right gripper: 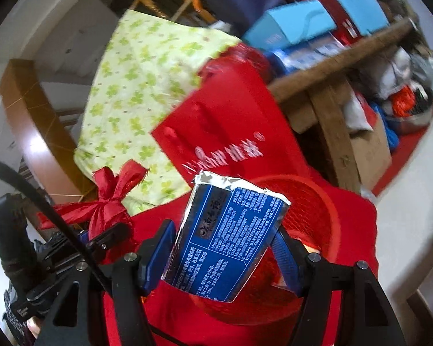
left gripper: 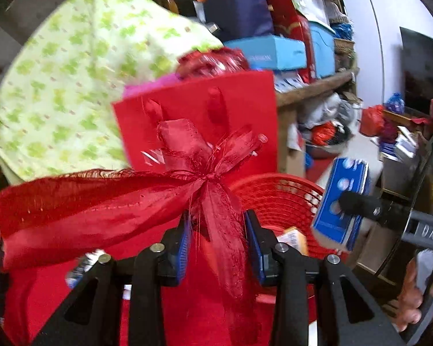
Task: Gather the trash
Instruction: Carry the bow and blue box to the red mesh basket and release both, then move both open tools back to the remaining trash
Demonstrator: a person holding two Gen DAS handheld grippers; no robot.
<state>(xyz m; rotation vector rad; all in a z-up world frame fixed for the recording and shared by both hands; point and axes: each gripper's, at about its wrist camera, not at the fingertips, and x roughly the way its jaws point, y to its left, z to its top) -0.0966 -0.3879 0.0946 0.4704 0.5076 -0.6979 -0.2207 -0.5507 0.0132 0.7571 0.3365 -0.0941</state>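
My left gripper (left gripper: 218, 245) is shut on a red ribbon bow (left gripper: 205, 178), held up in front of a red paper bag (left gripper: 199, 115). The bow also shows in the right wrist view (right gripper: 109, 199), at the left. My right gripper (right gripper: 222, 248) is shut on a blue and silver carton (right gripper: 225, 236), held above a red mesh basket (right gripper: 309, 210). In the left wrist view the carton (left gripper: 340, 199) hangs at the right over the same basket (left gripper: 277, 199), which holds a small packet (left gripper: 294, 239).
A green patterned cloth (left gripper: 72, 86) lies behind the bag. A wooden bench (right gripper: 332, 72) carries blue boxes (right gripper: 297, 26) and red boxes. Bags and clutter sit under it on the floor (left gripper: 332, 127). A red cloth (right gripper: 358, 225) lies under the basket.
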